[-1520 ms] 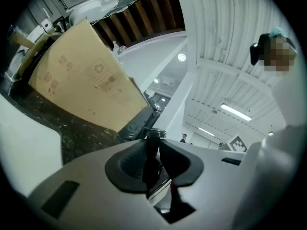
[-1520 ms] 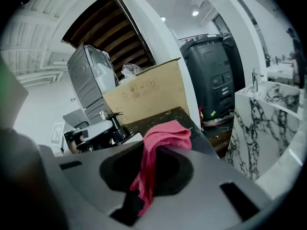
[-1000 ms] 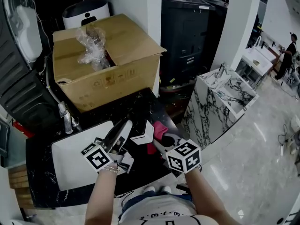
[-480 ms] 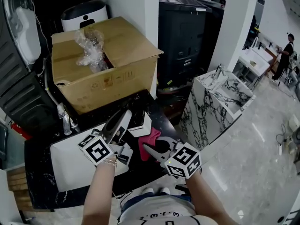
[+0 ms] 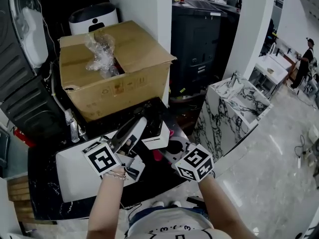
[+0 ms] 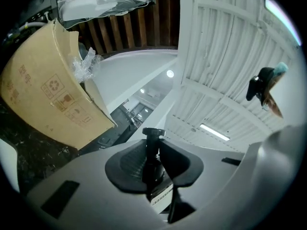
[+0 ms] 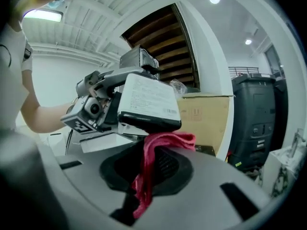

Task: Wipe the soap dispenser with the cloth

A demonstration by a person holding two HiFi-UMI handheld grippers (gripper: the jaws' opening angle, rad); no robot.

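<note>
My left gripper (image 5: 135, 128) is shut on the black pump neck (image 6: 152, 145) of the soap dispenser (image 5: 156, 136), a square bottle with a white printed label, and holds it in the air above the dark counter. My right gripper (image 5: 167, 152) is shut on the pink cloth (image 7: 147, 169). The cloth's upper fold touches the dark bottom edge of the dispenser (image 7: 146, 102). In the head view only small bits of cloth (image 5: 157, 156) show beneath the bottle. The left gripper's body (image 7: 91, 110) shows in the right gripper view.
An open cardboard box (image 5: 117, 76) with crumpled plastic stands behind on the black counter. A white basin (image 5: 75, 171) and faucet (image 5: 73, 127) lie at the left. A marble-patterned counter (image 5: 234, 106) and a black bin (image 5: 199, 34) stand at the right. A person (image 5: 305, 59) stands far right.
Both grippers have risen with the dispenser and the cloth. The right gripper has rolled, and the cloth now sits mostly hidden under the bottle in the head view.
</note>
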